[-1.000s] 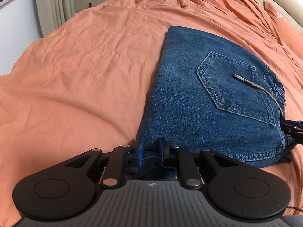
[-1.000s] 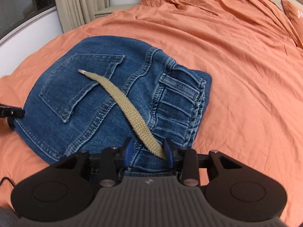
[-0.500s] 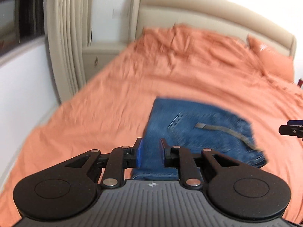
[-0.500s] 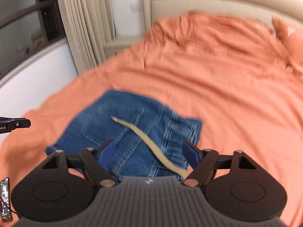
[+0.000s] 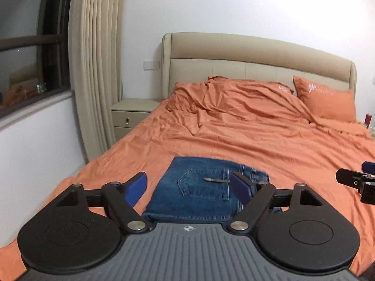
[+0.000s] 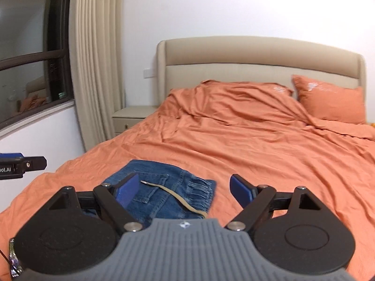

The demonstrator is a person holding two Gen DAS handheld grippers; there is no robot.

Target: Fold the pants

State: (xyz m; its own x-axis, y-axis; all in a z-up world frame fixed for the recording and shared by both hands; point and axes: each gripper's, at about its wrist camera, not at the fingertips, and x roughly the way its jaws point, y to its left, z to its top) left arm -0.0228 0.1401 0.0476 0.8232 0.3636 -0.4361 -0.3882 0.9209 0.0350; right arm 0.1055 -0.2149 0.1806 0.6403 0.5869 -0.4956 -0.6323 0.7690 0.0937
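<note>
The folded blue jeans [image 5: 199, 192] lie flat on the orange bed [image 5: 269, 145], back pocket up, with a tan drawstring [image 5: 216, 180] across them. They also show in the right wrist view [image 6: 164, 196], with the drawstring [image 6: 178, 197] trailing toward the waistband. My left gripper [image 5: 189, 187] is open and empty, held above and behind the jeans. My right gripper [image 6: 182, 189] is open and empty, also raised behind the jeans. The right gripper shows at the right edge of the left wrist view [image 5: 356, 182]; the left gripper shows at the left edge of the right wrist view [image 6: 21, 165].
A beige headboard [image 5: 257, 61] and an orange pillow [image 5: 325, 100] are at the far end of the bed. A beige nightstand [image 5: 131, 114] and a curtain [image 5: 93, 70] stand at the left, by a window [image 5: 28, 58] and a white wall ledge.
Both grippers let go of the jeans, opened, and pulled back and up. The jeans now lie folded on the bed, farther away in both views.
</note>
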